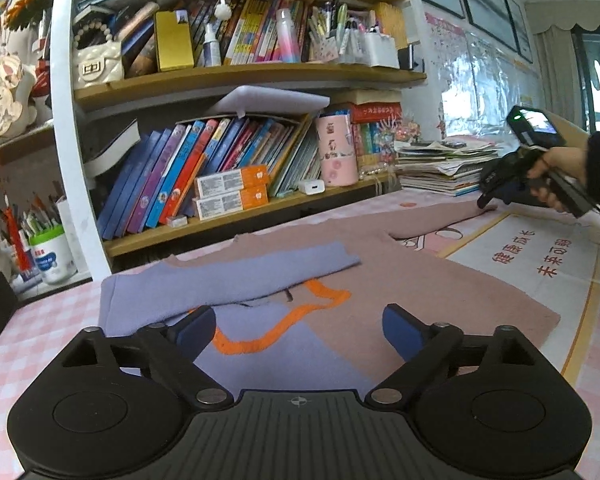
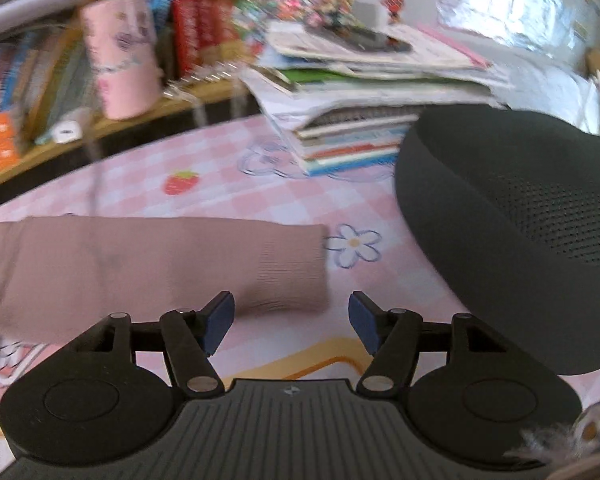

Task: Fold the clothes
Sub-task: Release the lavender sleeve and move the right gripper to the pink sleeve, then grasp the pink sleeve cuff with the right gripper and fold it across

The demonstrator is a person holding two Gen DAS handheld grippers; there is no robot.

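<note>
Mauve sweater (image 1: 400, 276) flat, left tongs (image 1: 298, 330) released; right tongs (image 2: 291, 322) released beside sleeve cuff (image 2: 292, 268)

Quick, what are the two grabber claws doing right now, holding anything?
Left gripper: open, holding nothing, above the sweater.
Right gripper: open, holding nothing, at the pink sleeve.

The sweater (image 1: 380, 280) lies flat on the tabletop (image 1: 40, 340), in front of the bookshelf (image 1: 236, 76). One sleeve (image 1: 228, 276) is folded across the sweater body. The other sleeve (image 2: 160, 264) extends sideways toward the stack of books (image 2: 360, 120), which rests on the tabletop behind the cuff.
</note>
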